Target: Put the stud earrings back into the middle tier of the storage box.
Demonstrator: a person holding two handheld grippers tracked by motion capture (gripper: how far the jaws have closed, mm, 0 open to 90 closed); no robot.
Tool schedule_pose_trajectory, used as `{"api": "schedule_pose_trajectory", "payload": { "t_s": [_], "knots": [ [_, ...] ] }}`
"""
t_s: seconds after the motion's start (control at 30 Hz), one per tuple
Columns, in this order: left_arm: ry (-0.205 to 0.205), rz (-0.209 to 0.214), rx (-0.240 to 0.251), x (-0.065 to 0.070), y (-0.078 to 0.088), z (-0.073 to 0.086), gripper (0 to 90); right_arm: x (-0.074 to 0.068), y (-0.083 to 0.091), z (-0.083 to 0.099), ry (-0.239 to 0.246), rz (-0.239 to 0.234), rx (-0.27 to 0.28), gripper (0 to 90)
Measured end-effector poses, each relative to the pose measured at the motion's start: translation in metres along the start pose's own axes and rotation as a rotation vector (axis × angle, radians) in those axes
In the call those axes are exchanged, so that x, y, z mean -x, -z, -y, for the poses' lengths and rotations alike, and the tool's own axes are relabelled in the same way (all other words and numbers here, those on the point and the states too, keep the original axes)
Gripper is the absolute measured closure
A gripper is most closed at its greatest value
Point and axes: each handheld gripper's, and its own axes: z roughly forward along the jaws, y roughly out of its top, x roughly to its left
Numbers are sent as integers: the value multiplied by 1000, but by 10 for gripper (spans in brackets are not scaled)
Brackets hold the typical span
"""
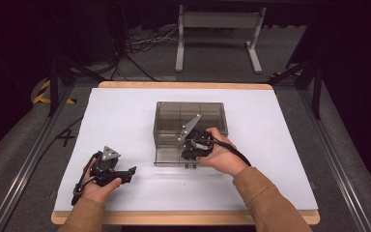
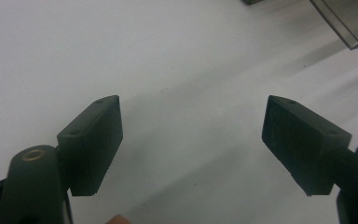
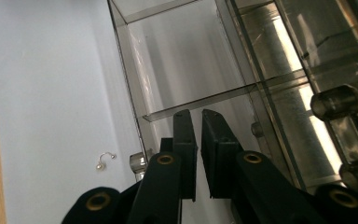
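A smoky clear box (image 1: 190, 130) sits mid-bench (image 1: 125, 111). The right claw (image 1: 192, 151) reaches into its near edge; the left claw (image 1: 125, 175) rests low at the bench's near left, well apart.

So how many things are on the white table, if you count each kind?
Clear smoky plastic box: 1
Tiny pearl earring: 1
Black grippers, left gripper and right gripper: 2
Total: 4
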Motion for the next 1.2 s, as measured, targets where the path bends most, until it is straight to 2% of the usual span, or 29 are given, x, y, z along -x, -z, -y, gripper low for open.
{"api": "schedule_pose_trajectory", "payload": {
  "t_s": [0.47, 0.57, 0.63, 0.73, 0.93, 1.2],
  "knots": [
    [5, -1, 0, 0, 0, 0, 209, -6, 11, -1, 22, 9, 43, 822],
    [0, 4, -7, 0, 0, 0, 209, -11, 17, 0, 12, -5, 47, 812],
    [2, 2, -6, 0, -1, 0, 210, -13, 20, 0, 29, -8, 62, 804],
    [2, 2, -5, 0, -1, 0, 210, -17, 24, 0, 25, -27, 63, 791],
    [2, 3, -8, 0, 0, 0, 209, -24, 27, 0, 36, -55, 73, 765],
    [3, 4, -4, 1, -1, 0, 209, -34, 30, 3, 38, -66, 86, 745]
  ]
}}
